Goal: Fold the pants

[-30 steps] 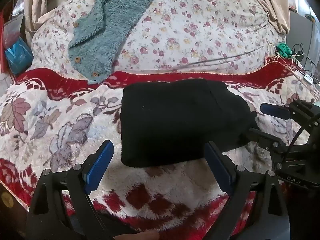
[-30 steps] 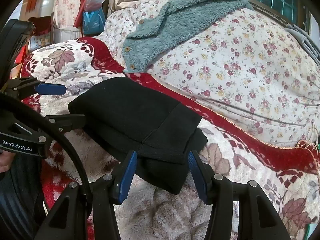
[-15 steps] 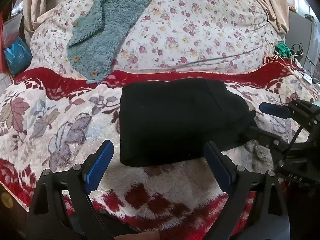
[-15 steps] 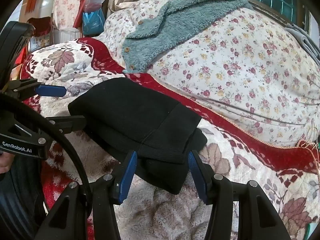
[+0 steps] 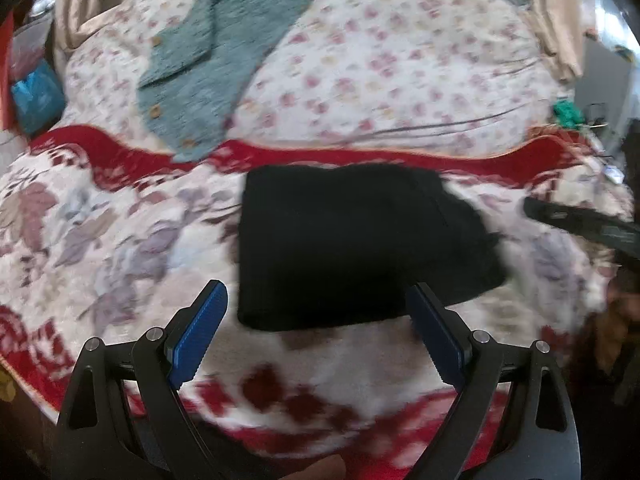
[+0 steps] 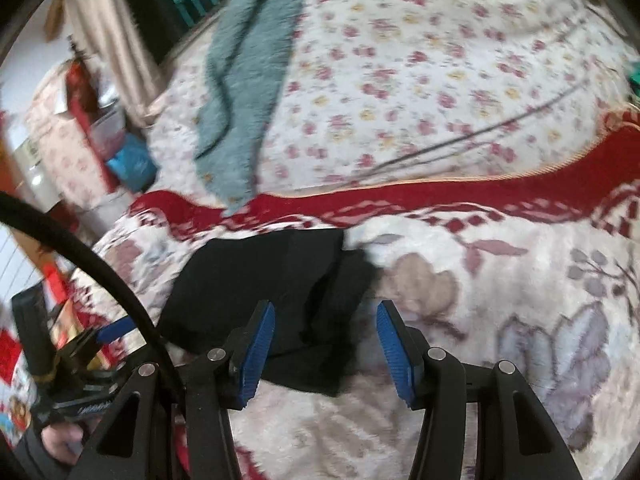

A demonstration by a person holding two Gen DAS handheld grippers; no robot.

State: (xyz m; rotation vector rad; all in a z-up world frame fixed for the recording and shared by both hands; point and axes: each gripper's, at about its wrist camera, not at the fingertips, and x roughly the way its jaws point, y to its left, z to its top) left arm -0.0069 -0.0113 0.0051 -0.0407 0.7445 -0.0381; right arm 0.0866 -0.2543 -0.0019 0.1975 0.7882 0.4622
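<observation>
The black pants (image 5: 352,240) lie folded into a compact rectangle on the red-and-cream fleece blanket (image 5: 120,240). My left gripper (image 5: 316,332) is open and empty, just in front of the pants' near edge. In the right wrist view the pants (image 6: 264,296) lie at centre left, and my right gripper (image 6: 326,344) is open and empty over their right end. Part of the right gripper (image 5: 580,220) shows blurred at the right edge of the left wrist view. Both views are motion-blurred.
A teal fleece jacket (image 5: 224,48) lies on the floral quilt (image 5: 400,72) behind the blanket. A blue bag (image 5: 36,92) sits at far left. Cables and a green item (image 5: 566,110) lie at far right. Beige curtains hang behind.
The right gripper has swung away to the right and back, so its view turned sharply. The left gripper has drawn back slightly. The pants have not moved.
</observation>
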